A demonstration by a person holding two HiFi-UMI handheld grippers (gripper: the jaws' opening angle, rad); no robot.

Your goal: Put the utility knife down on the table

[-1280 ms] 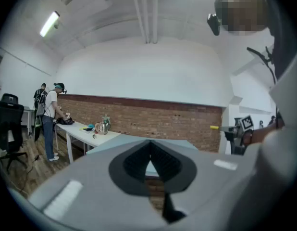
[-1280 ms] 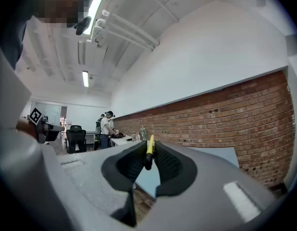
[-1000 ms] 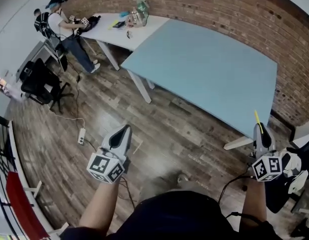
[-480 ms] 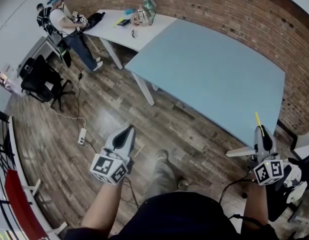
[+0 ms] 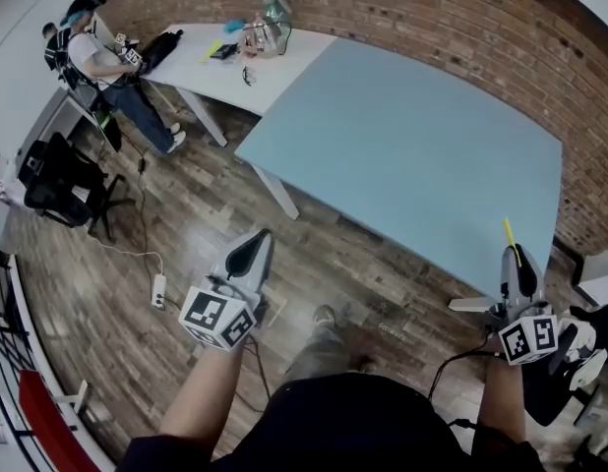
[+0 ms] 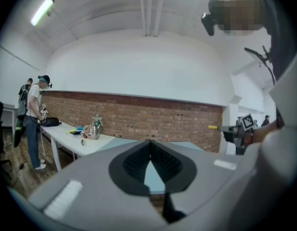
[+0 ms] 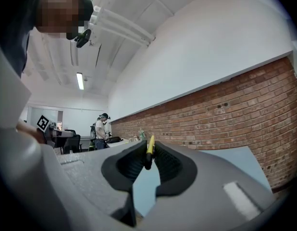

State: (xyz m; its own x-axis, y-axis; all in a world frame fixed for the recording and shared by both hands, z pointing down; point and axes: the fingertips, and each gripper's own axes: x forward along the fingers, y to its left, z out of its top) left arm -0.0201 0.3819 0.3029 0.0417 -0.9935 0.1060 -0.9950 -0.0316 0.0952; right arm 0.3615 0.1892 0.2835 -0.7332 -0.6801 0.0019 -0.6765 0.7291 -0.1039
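Right tool [image 5: 514,260]: jaws part-closed, clamped on the yellow knife [image 5: 507,232]. Knife's long axis runs along the jaws, free end sticking out forward toward the brick wall [image 5: 540,37], over the near edge of the blue tabletop [image 5: 402,136]. Left tool [image 5: 255,246]: jaws together, empty.

Most of the utility knife [image 7: 150,144] is hidden between the closed jaws of the right gripper [image 5: 516,259]; only its yellow end is seen. The objects [image 5: 265,29] clustered on the white table [image 5: 284,67] are too small to be identified. The blue table [image 5: 412,146] has its legs largely covered by its top.
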